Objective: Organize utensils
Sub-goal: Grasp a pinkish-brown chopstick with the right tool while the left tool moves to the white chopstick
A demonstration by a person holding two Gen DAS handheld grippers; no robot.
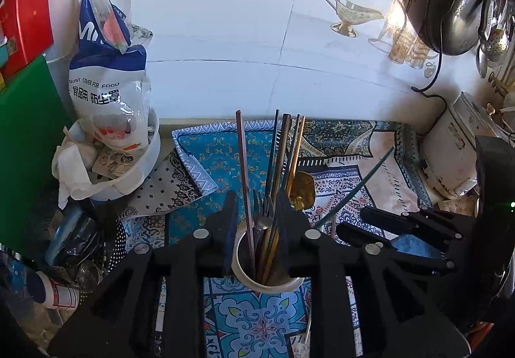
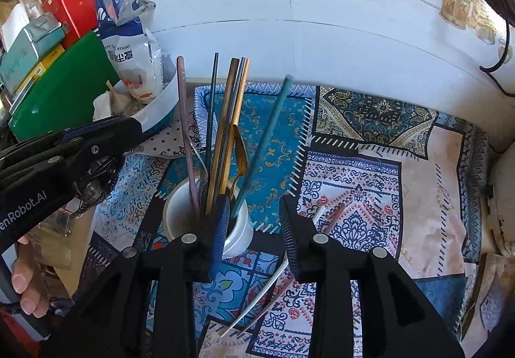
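A white cup stands on the patterned cloth and holds several chopsticks, a fork and a gold spoon. My left gripper is shut on the cup, one finger on each side of it. The cup also shows in the right wrist view. My right gripper is open beside the cup, its left finger against the cup's rim. A teal chopstick leans out between the right fingers, its lower end at the cup; whether it is inside is unclear. A white chopstick and a pinkish one lie on the cloth.
A white basin with a plastic bag and tissue sits at the left, next to a green board and a red tin. A rice cooker stands at the right. A tiled wall is behind.
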